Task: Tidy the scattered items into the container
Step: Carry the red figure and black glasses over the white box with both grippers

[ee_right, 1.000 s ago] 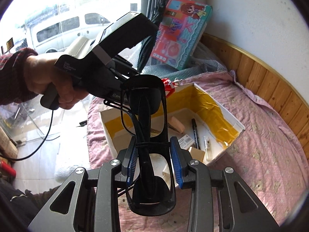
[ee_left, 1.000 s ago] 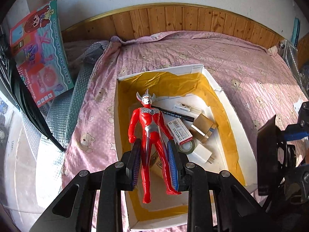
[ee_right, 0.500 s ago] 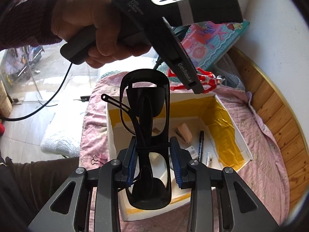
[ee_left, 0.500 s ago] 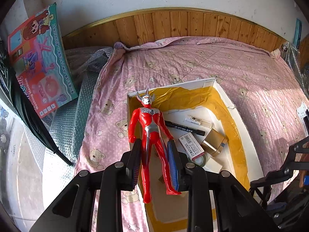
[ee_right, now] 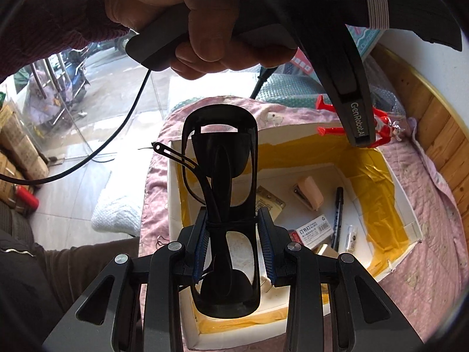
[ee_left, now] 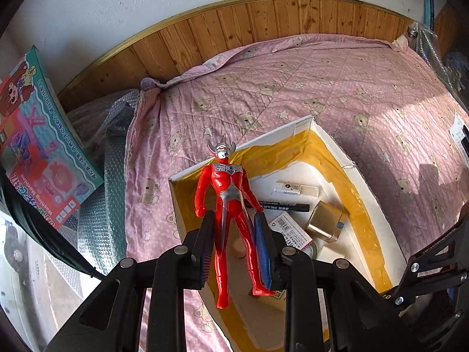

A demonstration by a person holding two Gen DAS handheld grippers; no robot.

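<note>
Left wrist view: your left tongs [ee_left: 234,248] clamp a glossy red-and-silver horned hero figure [ee_left: 228,205] by its legs; right tongs [ee_right: 233,242] pinch folded black sunglasses [ee_right: 224,176] above the yellow-taped white box [ee_right: 410,202].

The box [ee_left: 334,143] sits on the bed [ee_left: 337,88], in the lower middle of the left wrist frame. Inside it lie a pen [ee_left: 281,206], a small bottle [ee_left: 296,189] above the pen, and a tin [ee_left: 324,221] to the pen's lower right. The toy figure [ee_left: 228,202] hangs over the box's left wall. A picture box [ee_left: 38,146] leans at the left edge of the frame. The glasses [ee_right: 225,214] hang over the box in the right wrist frame.
</note>
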